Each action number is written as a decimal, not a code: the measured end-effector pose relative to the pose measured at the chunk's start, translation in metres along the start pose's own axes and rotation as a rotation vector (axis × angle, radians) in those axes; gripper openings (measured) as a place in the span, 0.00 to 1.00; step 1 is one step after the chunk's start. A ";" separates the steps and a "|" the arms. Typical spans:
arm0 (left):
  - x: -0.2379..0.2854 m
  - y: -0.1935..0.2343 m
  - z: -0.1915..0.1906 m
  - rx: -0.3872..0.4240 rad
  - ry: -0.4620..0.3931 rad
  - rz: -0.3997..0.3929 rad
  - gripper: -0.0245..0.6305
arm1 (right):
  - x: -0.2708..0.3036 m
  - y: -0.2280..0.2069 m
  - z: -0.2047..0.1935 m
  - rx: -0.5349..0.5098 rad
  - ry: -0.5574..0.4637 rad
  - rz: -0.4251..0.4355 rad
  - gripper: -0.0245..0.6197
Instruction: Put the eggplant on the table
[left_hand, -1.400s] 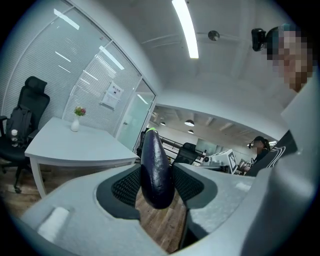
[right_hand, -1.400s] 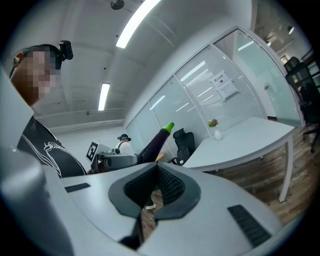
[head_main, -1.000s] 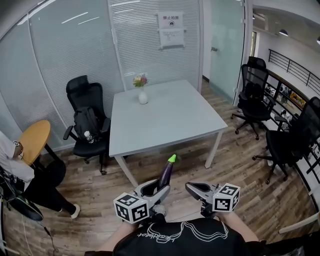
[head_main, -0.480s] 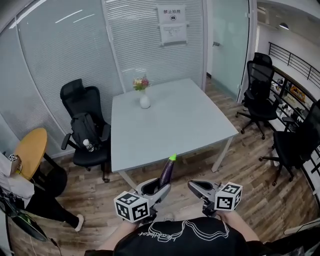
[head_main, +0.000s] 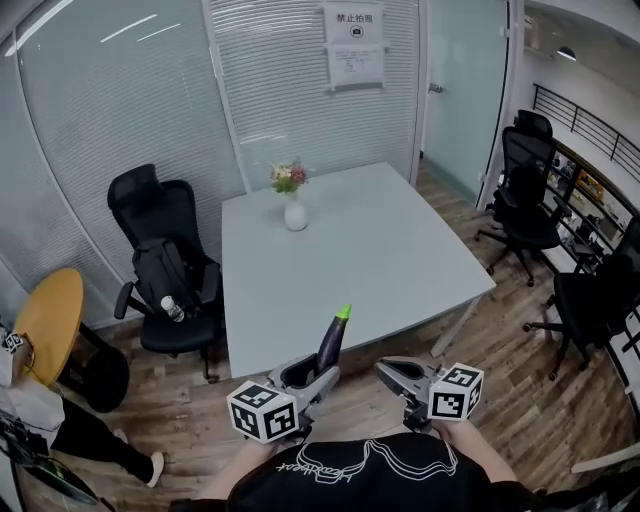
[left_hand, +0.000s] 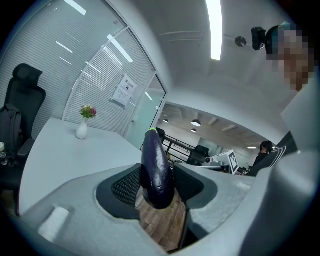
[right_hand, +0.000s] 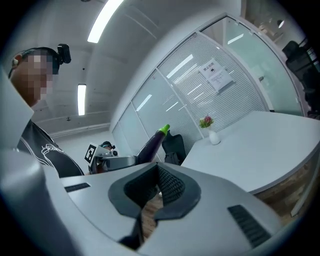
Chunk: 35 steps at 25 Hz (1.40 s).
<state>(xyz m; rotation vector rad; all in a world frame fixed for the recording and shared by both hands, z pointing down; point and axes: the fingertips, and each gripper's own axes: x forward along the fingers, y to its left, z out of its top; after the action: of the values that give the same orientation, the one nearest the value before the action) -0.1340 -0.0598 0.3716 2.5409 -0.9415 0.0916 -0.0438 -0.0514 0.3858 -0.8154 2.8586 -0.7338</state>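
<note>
A dark purple eggplant (head_main: 332, 340) with a green stem stands upright in my left gripper (head_main: 309, 378), which is shut on its lower end. In the left gripper view the eggplant (left_hand: 156, 167) fills the space between the jaws of that gripper (left_hand: 156, 189), tip pointing up. It hangs just short of the near edge of the pale grey table (head_main: 340, 260), over the wooden floor. My right gripper (head_main: 388, 369) is level with it to the right, shut with nothing in it (right_hand: 150, 192). The right gripper view also catches the eggplant (right_hand: 152, 142).
A white vase of flowers (head_main: 293, 207) stands at the table's far left side. A black office chair with a backpack (head_main: 168, 270) is left of the table, more black chairs (head_main: 525, 190) to the right. A round wooden table (head_main: 45, 320) and a seated person are at far left.
Both grippers and the camera have come nearer the table, whose near edge now lies right in front of the eggplant. The left gripper's hold on the eggplant is unchanged.
</note>
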 end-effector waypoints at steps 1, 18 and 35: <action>0.002 0.012 0.003 -0.002 0.002 -0.001 0.36 | 0.009 -0.005 0.002 -0.002 0.002 -0.004 0.05; 0.086 0.133 0.014 -0.044 0.044 -0.018 0.36 | 0.086 -0.121 0.014 0.044 0.015 -0.057 0.05; 0.235 0.266 0.038 -0.049 0.142 0.098 0.36 | 0.158 -0.301 0.063 0.162 0.061 -0.035 0.05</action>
<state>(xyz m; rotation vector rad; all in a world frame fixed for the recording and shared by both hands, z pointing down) -0.1255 -0.3991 0.4830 2.4077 -0.9988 0.2717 -0.0221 -0.3836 0.4795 -0.8354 2.7973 -0.9962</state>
